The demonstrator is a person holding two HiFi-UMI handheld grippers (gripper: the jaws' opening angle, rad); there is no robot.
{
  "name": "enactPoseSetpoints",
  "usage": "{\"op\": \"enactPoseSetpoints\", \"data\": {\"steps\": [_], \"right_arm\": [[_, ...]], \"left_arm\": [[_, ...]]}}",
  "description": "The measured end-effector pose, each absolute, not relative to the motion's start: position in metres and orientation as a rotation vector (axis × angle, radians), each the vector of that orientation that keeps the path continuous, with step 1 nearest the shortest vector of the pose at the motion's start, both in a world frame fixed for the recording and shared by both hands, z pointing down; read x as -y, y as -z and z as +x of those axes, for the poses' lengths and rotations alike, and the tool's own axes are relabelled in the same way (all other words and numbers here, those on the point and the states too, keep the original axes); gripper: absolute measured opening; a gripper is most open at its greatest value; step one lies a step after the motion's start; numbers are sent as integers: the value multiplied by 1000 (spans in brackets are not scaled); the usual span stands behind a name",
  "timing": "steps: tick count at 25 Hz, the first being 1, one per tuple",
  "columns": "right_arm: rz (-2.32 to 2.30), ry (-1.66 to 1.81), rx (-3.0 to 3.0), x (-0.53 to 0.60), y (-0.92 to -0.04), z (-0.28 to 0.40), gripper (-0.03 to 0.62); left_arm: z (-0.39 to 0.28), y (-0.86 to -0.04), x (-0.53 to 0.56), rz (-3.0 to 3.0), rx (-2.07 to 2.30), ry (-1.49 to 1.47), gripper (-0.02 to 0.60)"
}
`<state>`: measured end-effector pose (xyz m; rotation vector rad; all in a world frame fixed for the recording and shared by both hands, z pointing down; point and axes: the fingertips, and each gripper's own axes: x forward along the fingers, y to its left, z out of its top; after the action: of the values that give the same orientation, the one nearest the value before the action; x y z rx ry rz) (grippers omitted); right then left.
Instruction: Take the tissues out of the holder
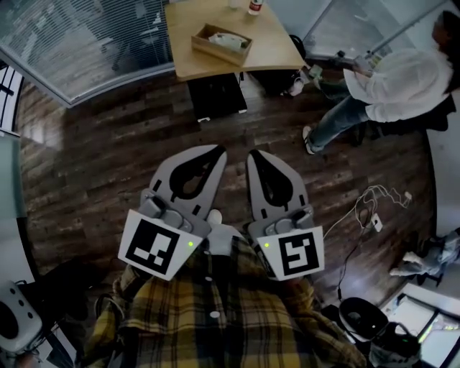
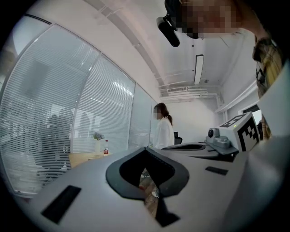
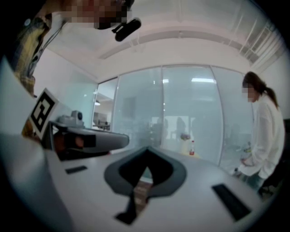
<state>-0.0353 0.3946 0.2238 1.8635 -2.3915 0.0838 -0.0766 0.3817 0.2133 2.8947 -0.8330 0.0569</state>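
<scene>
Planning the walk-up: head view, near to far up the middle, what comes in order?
Shirt → left gripper and right gripper, side by side → floor → black box → table → holder with tissues → bottle.

holder point(image 1: 215, 52): wooden tray, on table point(image 1: 267, 43) | tissues point(image 1: 228, 39): white, inside

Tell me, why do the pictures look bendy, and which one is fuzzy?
Head view: the wide lens curves the floor, dark at the corners. Left gripper view: fairly sharp, blinds bowed. Right gripper view: fuzziest, the bottle smeared.
</scene>
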Motion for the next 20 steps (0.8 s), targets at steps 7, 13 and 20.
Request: {"op": "enactPoseSetpoints", "data": {"steps": [7,13,20], "right_arm": [[1849,-80,2413,-412,-223,-28,11],[1807,-58,2446,-425,-228,-28,11],[1797,-75,2437,-417,-232,-36,11]], "left_arm": [[-73,-211,-397,2885,876,-43,8],[-77,-214,-410,2878,925,-40,8],[-82,-218,-401,2869,945,-40,8]]}}
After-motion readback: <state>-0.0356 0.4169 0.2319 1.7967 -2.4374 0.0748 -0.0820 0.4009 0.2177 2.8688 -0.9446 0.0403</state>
